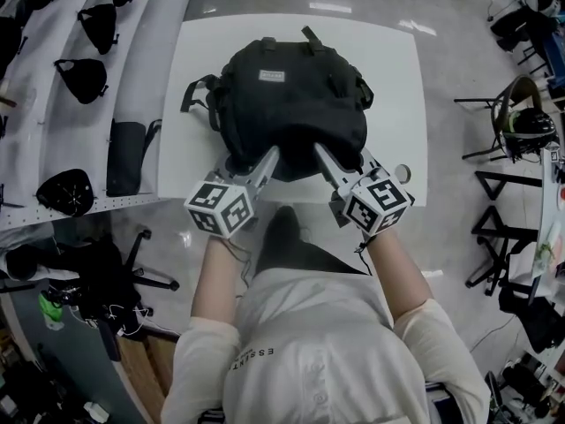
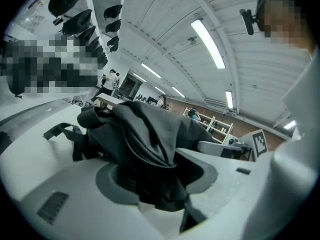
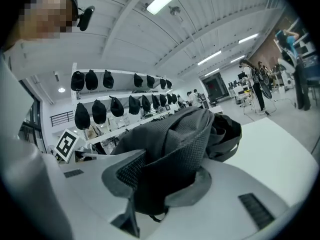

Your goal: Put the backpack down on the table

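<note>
Backpack [image 1: 291, 95] down on table [image 1: 402, 87]

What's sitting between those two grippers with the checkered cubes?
Only the black backpack: its near edge fills the gap between left gripper and right gripper, shown in the head view.

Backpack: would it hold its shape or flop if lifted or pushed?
Likely floppy: the backpack bunches and folds where the left hand-held gripper pinches it. Probably light for its size, since it slumps on the table. Unlikely to roll; its loose strap may drag.
</note>
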